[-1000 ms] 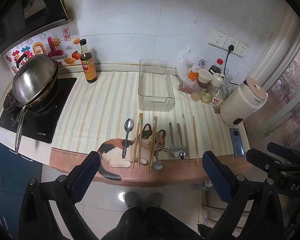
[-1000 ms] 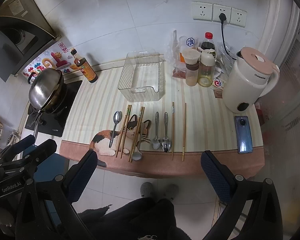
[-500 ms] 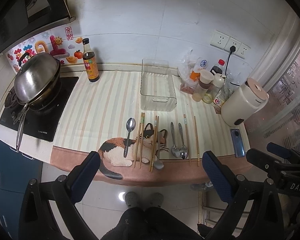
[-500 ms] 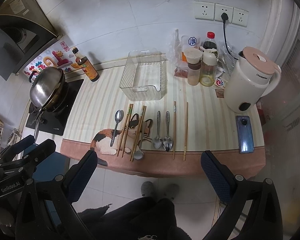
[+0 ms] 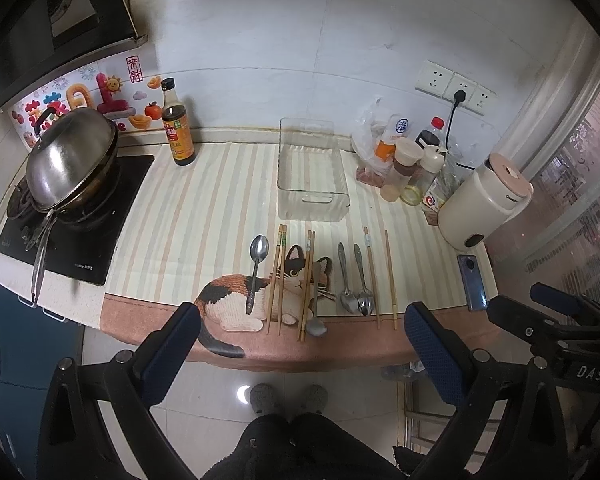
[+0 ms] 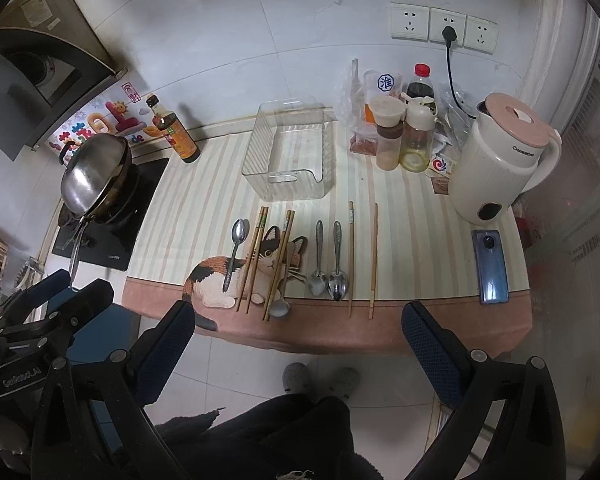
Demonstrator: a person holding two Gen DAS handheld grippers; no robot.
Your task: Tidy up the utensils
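Several steel spoons (image 5: 256, 268) (image 6: 236, 248) and wooden chopsticks (image 5: 277, 276) (image 6: 374, 256) lie side by side on the striped mat near the counter's front edge. An empty clear plastic bin (image 5: 310, 176) (image 6: 290, 156) stands behind them. My left gripper (image 5: 300, 338) is open and empty, held above the floor in front of the counter. My right gripper (image 6: 296, 334) is open and empty too, also in front of the counter. Each gripper shows at the edge of the other's view.
A wok (image 5: 70, 160) sits on the stove at left, with a sauce bottle (image 5: 176, 132) beside it. Jars and bottles (image 6: 404, 136), a cream kettle (image 6: 500, 160) and a blue phone (image 6: 490, 266) stand at right. The counter's front edge (image 6: 324, 328) is just ahead.
Both grippers have drifted slightly, so the counter sits a little lower and nearer in both views. Nothing on the counter has moved.
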